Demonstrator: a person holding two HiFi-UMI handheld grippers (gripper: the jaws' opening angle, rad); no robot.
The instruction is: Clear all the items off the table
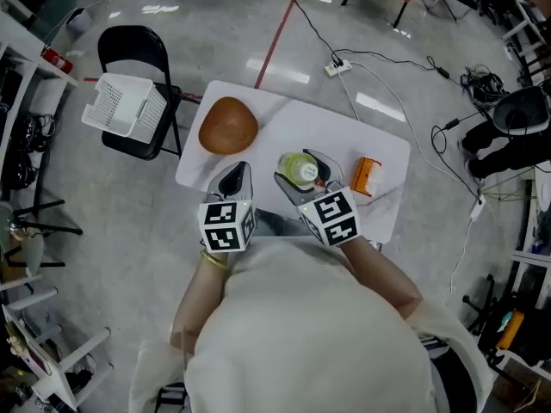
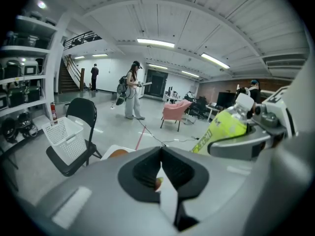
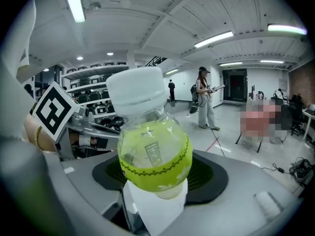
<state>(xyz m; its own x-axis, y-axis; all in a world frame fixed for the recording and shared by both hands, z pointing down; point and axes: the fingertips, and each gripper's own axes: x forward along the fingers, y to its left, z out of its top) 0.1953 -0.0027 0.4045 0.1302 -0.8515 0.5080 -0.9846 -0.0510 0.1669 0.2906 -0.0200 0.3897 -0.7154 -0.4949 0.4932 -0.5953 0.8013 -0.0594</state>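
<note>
My right gripper [image 1: 299, 167] is shut on a clear bottle [image 1: 303, 172] with a yellow-green label and a white cap, over the near part of the white table [image 1: 344, 132]. In the right gripper view the bottle [image 3: 153, 154] fills the space between the jaws, cap [image 3: 136, 91] uppermost. My left gripper [image 1: 235, 175] is shut on nothing, just left of the bottle. A brown rounded bowl-like thing [image 1: 228, 126] lies at the table's far left. An orange box [image 1: 366, 176] lies to the right. From the left gripper view [image 2: 161, 154] the bottle [image 2: 224, 128] shows at the right.
A white slatted basket [image 1: 127, 104] sits on a black folding chair [image 1: 129, 46] left of the table; both show in the left gripper view, basket [image 2: 66, 134]. Cables and a power strip [image 1: 337, 67] lie on the floor beyond. A person [image 2: 132, 90] stands far off.
</note>
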